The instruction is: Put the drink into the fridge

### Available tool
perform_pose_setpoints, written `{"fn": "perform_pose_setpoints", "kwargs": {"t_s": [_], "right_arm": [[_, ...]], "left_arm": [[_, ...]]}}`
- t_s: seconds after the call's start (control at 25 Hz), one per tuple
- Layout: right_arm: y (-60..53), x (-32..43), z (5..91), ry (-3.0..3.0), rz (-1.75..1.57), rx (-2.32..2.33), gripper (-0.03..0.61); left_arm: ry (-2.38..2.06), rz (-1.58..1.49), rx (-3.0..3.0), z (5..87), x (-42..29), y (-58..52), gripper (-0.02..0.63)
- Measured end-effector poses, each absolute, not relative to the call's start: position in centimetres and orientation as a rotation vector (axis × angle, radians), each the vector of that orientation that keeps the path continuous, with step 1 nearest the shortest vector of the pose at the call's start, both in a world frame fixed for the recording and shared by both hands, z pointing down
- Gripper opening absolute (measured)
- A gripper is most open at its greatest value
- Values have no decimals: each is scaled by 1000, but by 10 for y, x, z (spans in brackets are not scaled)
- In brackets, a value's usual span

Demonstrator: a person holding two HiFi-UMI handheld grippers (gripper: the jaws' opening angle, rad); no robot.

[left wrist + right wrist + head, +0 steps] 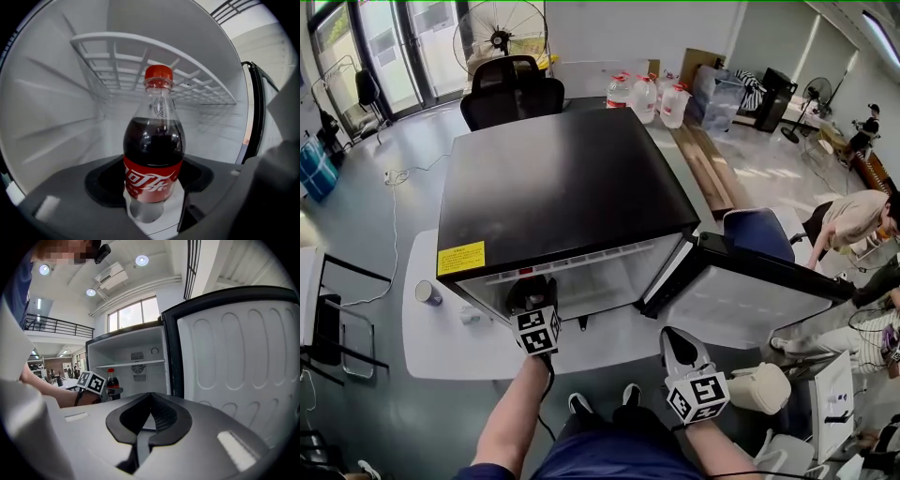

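A cola bottle (153, 154) with a red cap and red label stands upright inside the open black fridge (562, 187), on its white floor below the wire shelf (187, 89). My left gripper (152, 199) is shut on the bottle's lower body. In the head view the left gripper (532, 289) reaches into the fridge's mouth and hides the bottle. The right gripper view shows the bottle (111, 378) at the fridge's left side. My right gripper (151, 401) is shut and empty, and in the head view the right gripper (680, 345) is held low in front of the open fridge door (750, 291).
The fridge stands on a low white table (441, 337) with a small cup (428, 293) at its left. The door swings out to the right. Behind are an office chair (511, 89), water jugs (645, 97) and a fan (499, 33). A person (853, 220) bends at right.
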State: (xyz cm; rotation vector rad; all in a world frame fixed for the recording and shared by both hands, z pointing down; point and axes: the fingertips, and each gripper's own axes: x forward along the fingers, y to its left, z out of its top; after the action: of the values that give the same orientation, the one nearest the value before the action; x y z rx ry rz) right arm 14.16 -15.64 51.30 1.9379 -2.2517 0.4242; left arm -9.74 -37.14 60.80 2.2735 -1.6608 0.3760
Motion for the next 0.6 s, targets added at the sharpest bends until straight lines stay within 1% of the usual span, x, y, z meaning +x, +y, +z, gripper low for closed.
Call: {"fn": "perform_pose_setpoints", "kwargs": {"t_s": [0.6], "right_arm": [[-163, 148, 524, -2254, 462, 1867, 6]], "left_arm": [[-1737, 399, 2193, 620, -101, -419, 322]]}}
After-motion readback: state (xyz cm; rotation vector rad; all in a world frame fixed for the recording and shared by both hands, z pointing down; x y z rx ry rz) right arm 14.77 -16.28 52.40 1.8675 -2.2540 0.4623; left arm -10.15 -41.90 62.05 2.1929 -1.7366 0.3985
